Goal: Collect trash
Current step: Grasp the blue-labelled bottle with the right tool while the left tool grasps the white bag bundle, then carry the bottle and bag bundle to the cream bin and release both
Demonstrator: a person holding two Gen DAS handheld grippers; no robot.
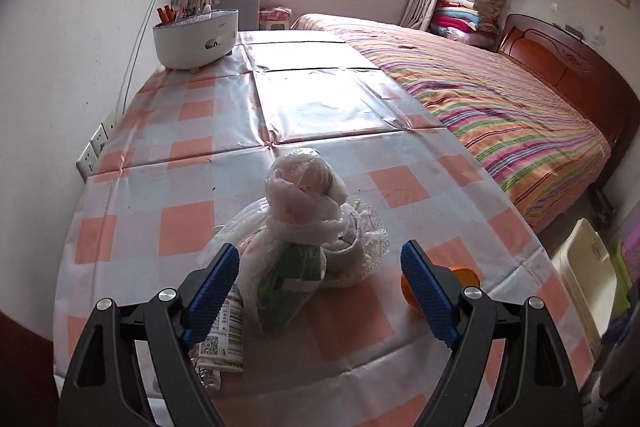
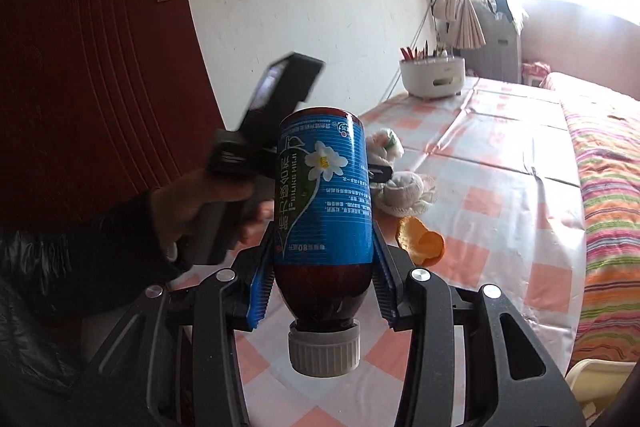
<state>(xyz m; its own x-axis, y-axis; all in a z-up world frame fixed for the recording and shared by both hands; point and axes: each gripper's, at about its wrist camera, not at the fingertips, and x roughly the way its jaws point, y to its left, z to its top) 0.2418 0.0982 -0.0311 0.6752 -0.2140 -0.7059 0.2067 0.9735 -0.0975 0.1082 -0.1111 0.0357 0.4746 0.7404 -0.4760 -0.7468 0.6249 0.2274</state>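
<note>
A knotted clear plastic bag [image 1: 300, 211] stuffed with wrappers stands on the checked tablecloth [image 1: 180, 227]. My left gripper [image 1: 320, 249] is open, its blue pads [image 1: 218, 291] on either side of the bag's near end without touching it. Behind the bag lies a white crumpled cloth [image 1: 360, 251]. An orange peel [image 1: 464, 279] rests behind the right finger, and a barcode wrapper [image 1: 224, 339] sits under the left one. My right gripper [image 2: 324, 227] is shut on a brown bottle [image 2: 324, 195] with a blue label, held in the air, grey cap towards the camera.
A white pen holder [image 1: 196, 39] stands at the table's far left by the wall. A bed with a striped cover [image 1: 500, 107] runs along the table's right side. Wall sockets [image 1: 94, 147] sit to the left. A hand [image 2: 208, 203] holding the left gripper is near a red door [image 2: 80, 67].
</note>
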